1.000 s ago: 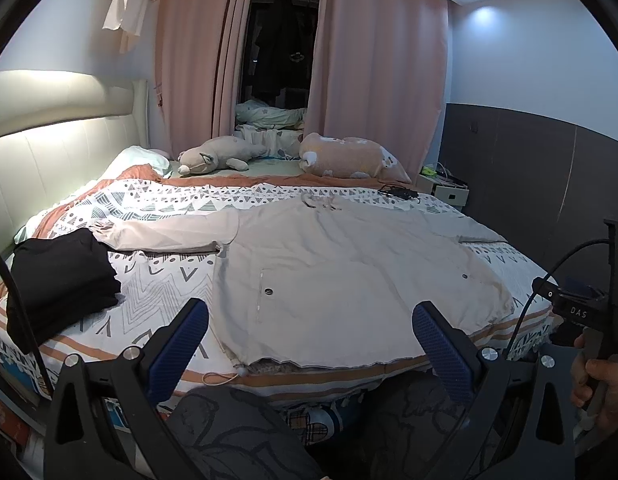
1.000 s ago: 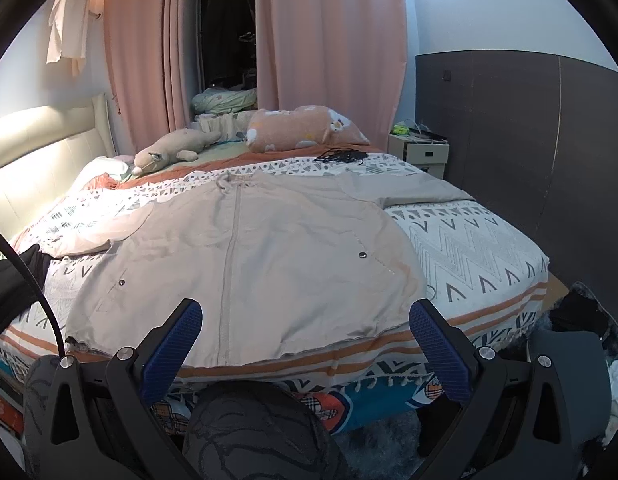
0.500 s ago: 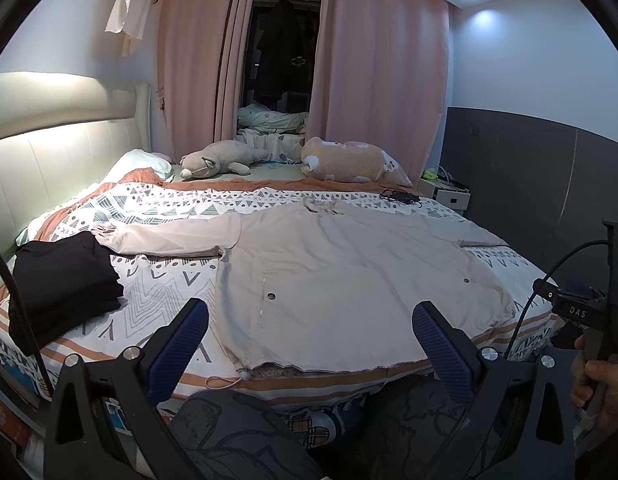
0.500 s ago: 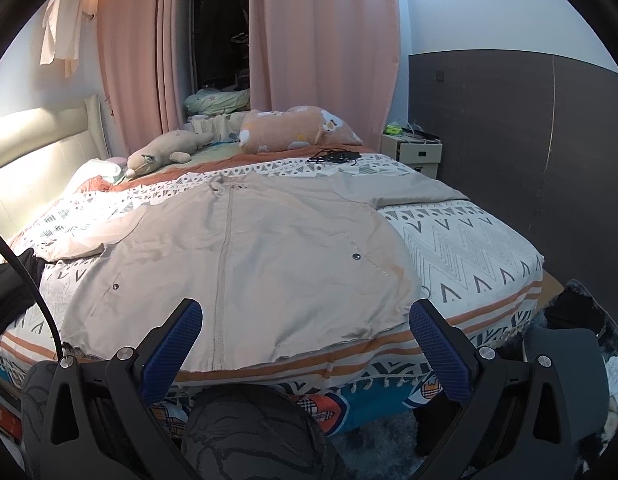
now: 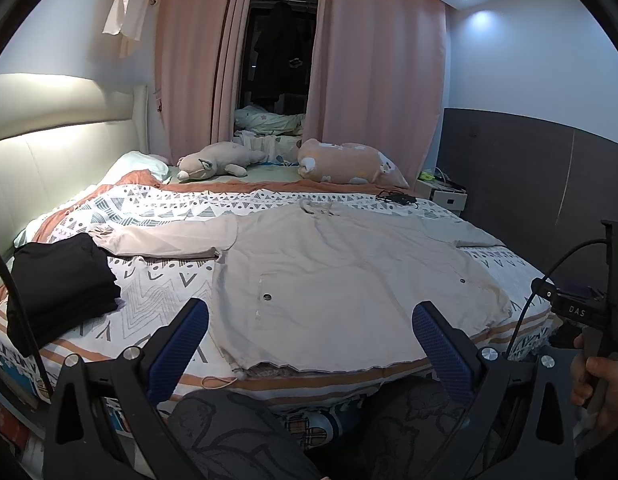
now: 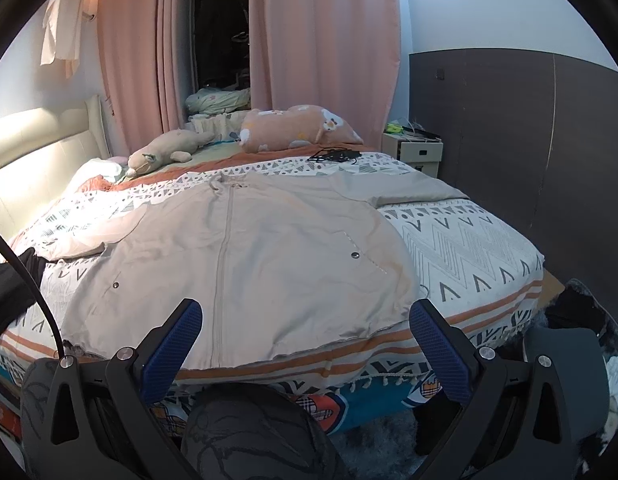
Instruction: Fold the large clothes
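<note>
We hold the left tool (image 5: 309, 344) level, its blue-padded fingers (image 5: 181, 340) spread wide with nothing between them; the right tool (image 6: 305, 344) is likewise splayed and empty, and our right hand (image 5: 601, 384) grips its handle at the left view's edge

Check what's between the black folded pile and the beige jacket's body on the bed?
Left wrist view: only patterned bedspread between the black pile and jacket body; the jacket's sleeve lies just behind that gap.
</note>
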Motion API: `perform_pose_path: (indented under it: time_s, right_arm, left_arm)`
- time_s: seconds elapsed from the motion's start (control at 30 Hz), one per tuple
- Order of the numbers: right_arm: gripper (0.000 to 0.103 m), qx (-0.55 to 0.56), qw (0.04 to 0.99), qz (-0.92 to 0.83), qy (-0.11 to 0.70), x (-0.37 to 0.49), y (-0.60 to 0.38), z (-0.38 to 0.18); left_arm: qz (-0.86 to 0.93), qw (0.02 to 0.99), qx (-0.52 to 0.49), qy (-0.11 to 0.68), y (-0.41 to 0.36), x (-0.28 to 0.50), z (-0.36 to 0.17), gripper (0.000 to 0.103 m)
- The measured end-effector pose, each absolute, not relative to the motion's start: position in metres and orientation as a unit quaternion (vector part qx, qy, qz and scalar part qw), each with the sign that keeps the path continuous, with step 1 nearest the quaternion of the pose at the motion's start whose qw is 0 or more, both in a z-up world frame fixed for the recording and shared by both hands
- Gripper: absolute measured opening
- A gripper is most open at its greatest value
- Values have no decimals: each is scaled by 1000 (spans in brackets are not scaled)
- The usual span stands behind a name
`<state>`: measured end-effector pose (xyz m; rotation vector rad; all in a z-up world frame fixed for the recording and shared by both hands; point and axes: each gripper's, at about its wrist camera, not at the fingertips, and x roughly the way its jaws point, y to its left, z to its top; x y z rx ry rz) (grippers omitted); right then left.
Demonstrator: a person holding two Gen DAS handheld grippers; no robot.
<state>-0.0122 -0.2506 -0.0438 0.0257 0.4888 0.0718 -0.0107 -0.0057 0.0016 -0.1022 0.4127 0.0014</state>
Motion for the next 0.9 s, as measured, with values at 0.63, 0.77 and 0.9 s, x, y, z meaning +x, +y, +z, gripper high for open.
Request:
perform_pose_path:
  time_s: [0.63,0.77,0.9]
  right_arm:
    - [103,46,967,40,247,-36,-278,-36]
    - [103,60,965,41,253,-44,-289,-34]
    - [103,53,967,37,246,-59,-294,-25]
  left_arm:
    - [5,981,-46,190,-5,-32,6,103]
    - [-3,980,-47,191,-7,-41,7,103]
    - [-13,981,-50,188,-8,-50,8,103]
